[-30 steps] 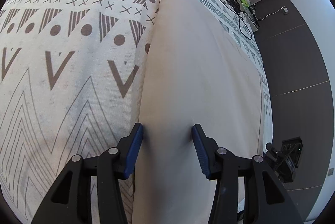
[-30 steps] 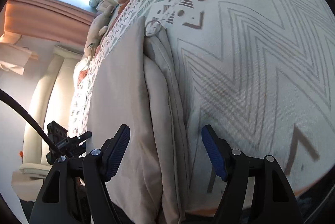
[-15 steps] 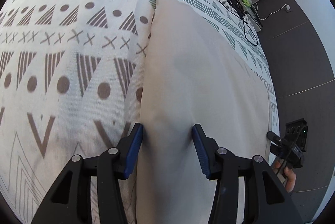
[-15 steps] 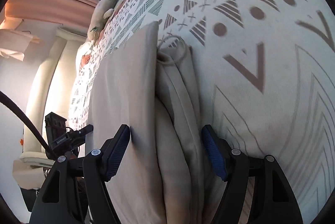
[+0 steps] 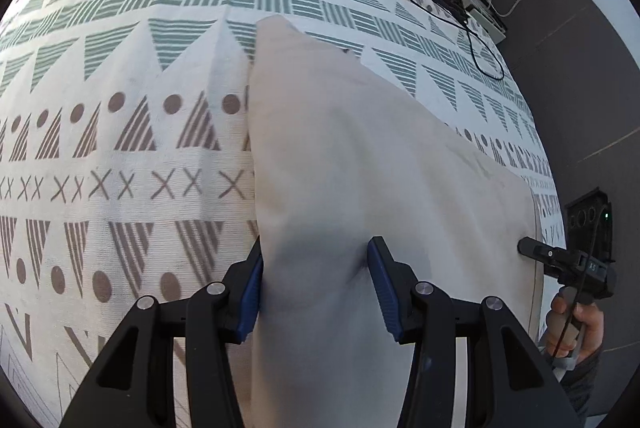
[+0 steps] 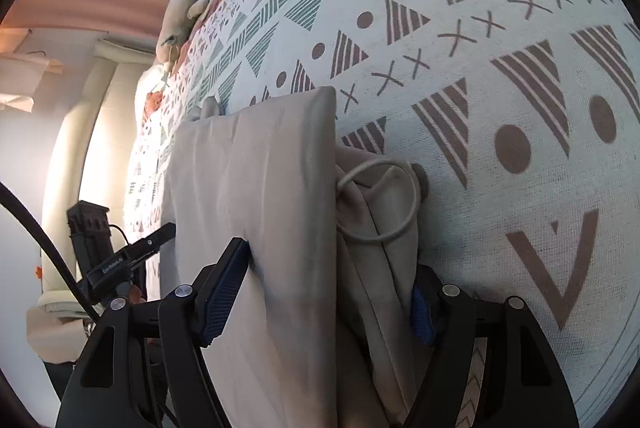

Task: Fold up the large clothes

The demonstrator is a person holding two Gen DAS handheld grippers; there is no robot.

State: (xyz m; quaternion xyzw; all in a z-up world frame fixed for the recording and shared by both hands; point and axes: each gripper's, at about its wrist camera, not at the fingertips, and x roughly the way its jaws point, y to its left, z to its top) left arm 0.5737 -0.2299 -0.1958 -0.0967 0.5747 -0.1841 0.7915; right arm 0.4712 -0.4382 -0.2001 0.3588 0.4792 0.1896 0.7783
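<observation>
Two grippers, left (image 5: 316, 284) and right (image 6: 320, 292), each clamping beige folded garment (image 5: 360, 168), long axis running away across bedspread (image 5: 120, 148)

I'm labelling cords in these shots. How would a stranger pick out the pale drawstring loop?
Start at the patterned bedspread, then the beige garment on it, held between the right gripper pads. The drawstring loop lies on the bunched folds beside the flat panel's edge. It is a thin whitish cord, unlike the black cable on the bedspread.
</observation>
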